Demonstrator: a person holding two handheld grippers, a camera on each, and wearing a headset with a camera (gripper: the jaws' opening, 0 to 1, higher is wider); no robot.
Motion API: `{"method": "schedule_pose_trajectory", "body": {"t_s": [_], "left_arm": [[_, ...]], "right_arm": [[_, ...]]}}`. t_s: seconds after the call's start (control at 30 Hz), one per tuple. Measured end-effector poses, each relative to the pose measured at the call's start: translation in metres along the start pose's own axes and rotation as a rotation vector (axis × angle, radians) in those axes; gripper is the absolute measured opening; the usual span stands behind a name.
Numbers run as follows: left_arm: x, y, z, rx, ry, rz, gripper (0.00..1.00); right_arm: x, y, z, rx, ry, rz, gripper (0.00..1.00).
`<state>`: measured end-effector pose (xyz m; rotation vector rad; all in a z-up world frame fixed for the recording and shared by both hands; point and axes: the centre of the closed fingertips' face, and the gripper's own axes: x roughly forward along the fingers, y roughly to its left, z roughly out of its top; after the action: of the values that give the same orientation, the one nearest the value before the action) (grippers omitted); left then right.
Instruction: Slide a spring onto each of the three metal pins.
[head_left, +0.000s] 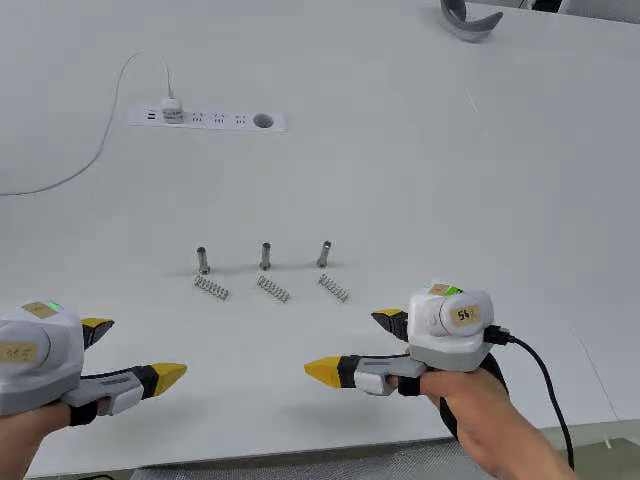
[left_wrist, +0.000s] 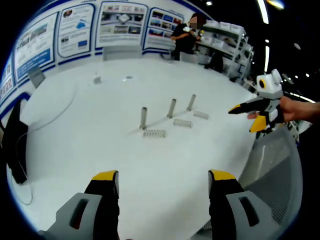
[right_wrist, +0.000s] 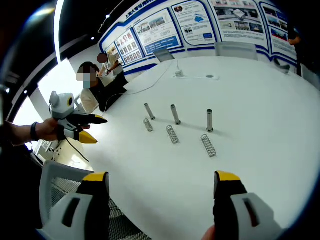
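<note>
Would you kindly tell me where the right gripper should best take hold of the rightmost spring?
Probably grip the rightmost spring at its middle coils, from above, with the jaws on either side of its length. It lies flat and slanted on the table before its pin, so the open right gripper would leave both ends free.

Open bench (head_left: 420, 200) ahead of left tool (head_left: 135, 350) and right tool (head_left: 348, 344); beyond: three springs (head_left: 273, 289), then three upright pins (head_left: 265, 256).

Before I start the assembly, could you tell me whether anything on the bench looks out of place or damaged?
Nothing stands out. The three pins stand upright in a row, the springs lie on the table, one before each pin, and the left claw and right claw are open and empty.
</note>
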<state>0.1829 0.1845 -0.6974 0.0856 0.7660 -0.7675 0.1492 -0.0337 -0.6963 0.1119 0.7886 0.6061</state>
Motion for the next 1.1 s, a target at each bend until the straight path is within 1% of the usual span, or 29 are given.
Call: {"method": "schedule_pose_trajectory", "body": {"t_s": [0.2,0.43,0.77,1.1], "left_arm": [[0.0,0.0,0.005,0.02,0.0,-0.011,0.76],[0.004,-0.004,0.005,0.061,0.026,-0.04,0.8],[0.012,-0.008,0.01,0.109,0.047,-0.073,0.81],[0.023,-0.013,0.017,0.186,0.074,-0.113,0.81]], "right_arm": [[0.0,0.002,-0.002,-0.006,0.005,0.0,0.88],[-0.002,0.002,-0.004,-0.002,0.01,-0.005,0.88],[-0.003,0.003,-0.006,-0.002,0.013,-0.003,0.88],[-0.006,0.001,-0.007,0.005,0.015,-0.012,0.87]]}}
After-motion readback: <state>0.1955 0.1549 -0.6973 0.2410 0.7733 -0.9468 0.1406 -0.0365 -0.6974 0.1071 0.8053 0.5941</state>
